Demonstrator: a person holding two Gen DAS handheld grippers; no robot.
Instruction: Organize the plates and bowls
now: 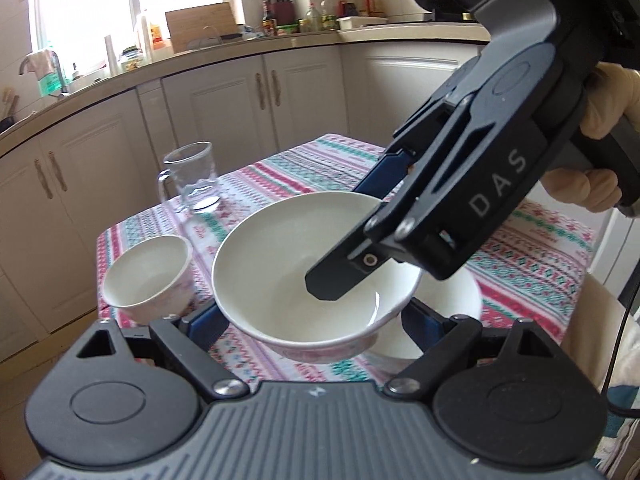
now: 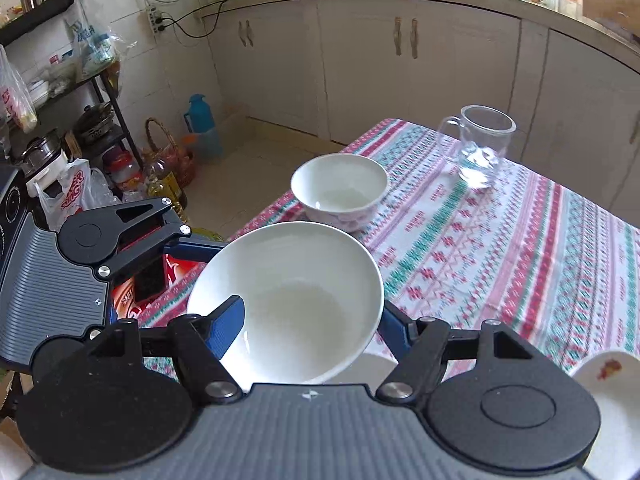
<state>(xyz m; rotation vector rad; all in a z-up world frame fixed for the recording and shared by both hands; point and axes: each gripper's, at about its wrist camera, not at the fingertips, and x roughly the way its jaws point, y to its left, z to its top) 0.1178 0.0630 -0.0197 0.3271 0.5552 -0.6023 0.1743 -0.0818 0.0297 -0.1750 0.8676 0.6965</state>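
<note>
A large white bowl (image 1: 296,264) (image 2: 296,300) hangs just above the patterned tablecloth (image 1: 532,256) (image 2: 520,264). My left gripper (image 1: 314,322) is shut on its lower body, a blue pad against each side. In the right wrist view one of its blue fingers (image 2: 192,249) meets the bowl's left side. My right gripper (image 1: 344,240) (image 2: 310,330) straddles the rim, one finger inside and the other outside, and is shut on the same bowl. A smaller white bowl (image 1: 148,276) (image 2: 340,188) stands near the table's edge. Another white dish (image 1: 452,304) (image 2: 360,364) lies under the lifted bowl.
A glass mug (image 1: 192,180) (image 2: 484,144) stands at the table's far side. A white dish with a red mark (image 2: 608,384) sits at the near right. Kitchen cupboards (image 1: 224,108) ring the table. Bags, bottles and a rack (image 2: 80,128) crowd the floor beyond the table edge.
</note>
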